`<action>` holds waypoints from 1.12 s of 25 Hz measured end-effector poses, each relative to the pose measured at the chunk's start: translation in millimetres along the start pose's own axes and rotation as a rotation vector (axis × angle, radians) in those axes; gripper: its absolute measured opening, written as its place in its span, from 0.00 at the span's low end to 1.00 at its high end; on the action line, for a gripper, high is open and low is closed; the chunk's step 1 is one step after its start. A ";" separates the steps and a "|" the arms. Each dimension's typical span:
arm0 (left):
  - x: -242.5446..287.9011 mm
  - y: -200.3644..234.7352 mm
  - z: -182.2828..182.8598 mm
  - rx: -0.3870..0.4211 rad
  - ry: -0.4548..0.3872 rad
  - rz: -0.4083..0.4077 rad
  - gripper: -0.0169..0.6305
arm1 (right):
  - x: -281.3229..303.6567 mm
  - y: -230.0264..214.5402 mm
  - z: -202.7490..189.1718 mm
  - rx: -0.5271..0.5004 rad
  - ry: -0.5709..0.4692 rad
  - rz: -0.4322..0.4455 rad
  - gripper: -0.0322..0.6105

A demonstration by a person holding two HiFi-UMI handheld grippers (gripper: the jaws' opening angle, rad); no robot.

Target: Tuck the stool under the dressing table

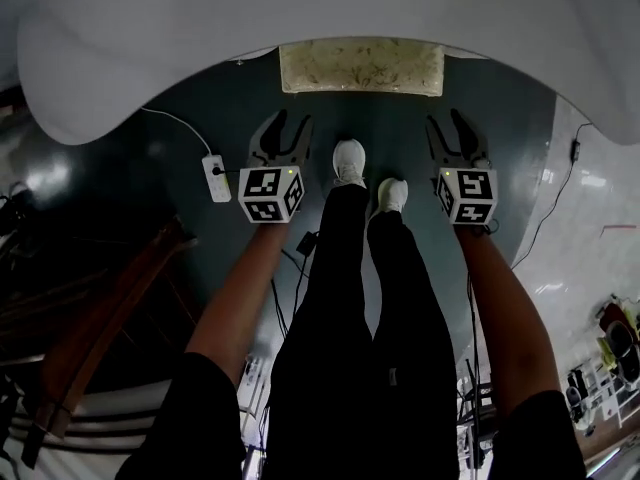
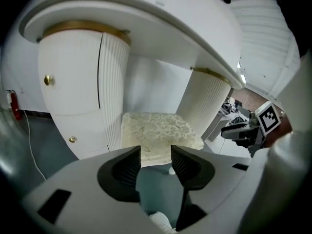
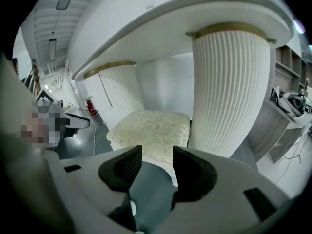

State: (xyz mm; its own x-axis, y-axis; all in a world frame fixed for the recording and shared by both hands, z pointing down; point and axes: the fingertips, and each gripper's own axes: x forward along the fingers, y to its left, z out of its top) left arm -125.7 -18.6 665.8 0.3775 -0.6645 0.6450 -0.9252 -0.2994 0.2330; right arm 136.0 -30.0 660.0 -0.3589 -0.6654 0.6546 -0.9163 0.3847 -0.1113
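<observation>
The stool point(image 1: 362, 66), with a cream patterned cushion, stands pushed in under the white dressing table point(image 1: 300, 13), between its two fluted pedestals. The cushion point(image 2: 158, 133) fills the middle of the left gripper view and shows again as the stool point(image 3: 152, 130) in the right gripper view. My left gripper point(image 1: 288, 136) hangs open in front of the stool's left corner, holding nothing. My right gripper point(image 1: 453, 136) is open too, off the stool's right corner, with only floor between its jaws. Neither touches the stool.
A white power strip point(image 1: 216, 178) with its cable lies on the dark floor left of my left gripper. The person's legs and white shoes point(image 1: 349, 161) stand between the grippers. Dark wooden furniture point(image 1: 100, 318) sits at the left. A grey shelf unit point(image 3: 287, 121) stands right of the table.
</observation>
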 end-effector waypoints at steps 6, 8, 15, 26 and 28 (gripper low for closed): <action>-122.4 -88.1 57.1 -0.041 -0.081 -0.088 0.33 | -119.7 30.6 58.4 0.079 -0.037 0.012 0.38; -162.9 -114.9 84.6 -0.033 -0.114 -0.123 0.33 | -160.2 36.3 88.9 0.112 -0.068 0.006 0.38; -275.7 -184.0 199.6 -0.027 -0.259 -0.175 0.33 | -285.6 75.3 187.5 0.096 -0.161 0.074 0.38; -335.5 -267.5 355.9 0.084 -0.406 -0.303 0.33 | -395.0 77.9 365.2 0.023 -0.447 0.088 0.38; -348.7 -281.7 368.4 0.105 -0.444 -0.309 0.32 | -409.5 82.7 378.0 0.025 -0.465 0.110 0.38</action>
State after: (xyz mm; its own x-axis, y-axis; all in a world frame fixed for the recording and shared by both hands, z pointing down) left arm 17.5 45.2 107.1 0.6321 -0.7527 0.1840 -0.7684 -0.5782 0.2745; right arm 140.0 32.5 100.1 -0.4900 -0.8395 0.2347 -0.8705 0.4568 -0.1832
